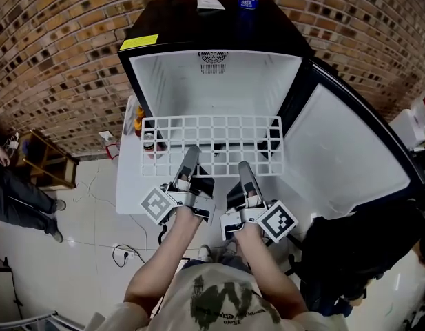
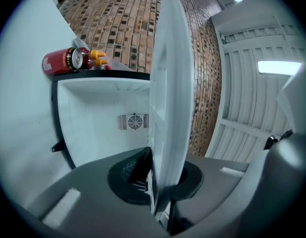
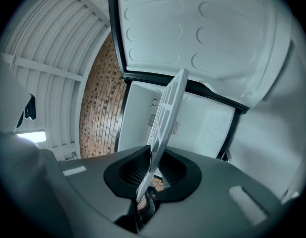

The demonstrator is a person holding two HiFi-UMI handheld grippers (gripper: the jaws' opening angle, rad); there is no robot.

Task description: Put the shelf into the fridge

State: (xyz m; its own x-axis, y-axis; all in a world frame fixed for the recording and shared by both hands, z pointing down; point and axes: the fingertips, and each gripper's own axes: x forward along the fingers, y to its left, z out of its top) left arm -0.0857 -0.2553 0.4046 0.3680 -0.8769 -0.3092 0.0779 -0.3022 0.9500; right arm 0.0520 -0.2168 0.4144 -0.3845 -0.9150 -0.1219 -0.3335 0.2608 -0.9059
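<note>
While the shelf point(image 1: 212, 145) hangs level in front of the open fridge point(image 1: 178, 81), we hold it only along its near edge, one gripper on each half. The left gripper point(image 1: 191, 153) is clamped narrow on that edge; in its own view the white grid stands edge-on between the pads with no gap showing. The right gripper point(image 1: 244, 167) is also drawn in narrow on the near edge, with its pads seemingly against the plastic, though we judge this the less settled hold of the two. The far edge of the shelf lies at the mouth of the white cavity, below the fan vent point(image 1: 213, 62), and we cannot tell whether it has crossed the lip yet. We judge that nothing is seated and the whole push inward is still ahead. Most of what could go wrong comes from holding one edge of a wide, flat thing. The far edge could droop and catch the lower lip, or slide under the side supports instead of onto them. The shelf looks about as wide as the opening, so a small skew between our two hands could wedge a corner against a side wall. If the right hold slips, the grid could twist and swing toward the door point(image 1: 336, 150), which stands open at the right. At the left, the shelf's near corner passes just beside the bottles point(image 1: 138, 119) on the low white table point(image 1: 129, 185), and a sideways correction could knock them.
</note>
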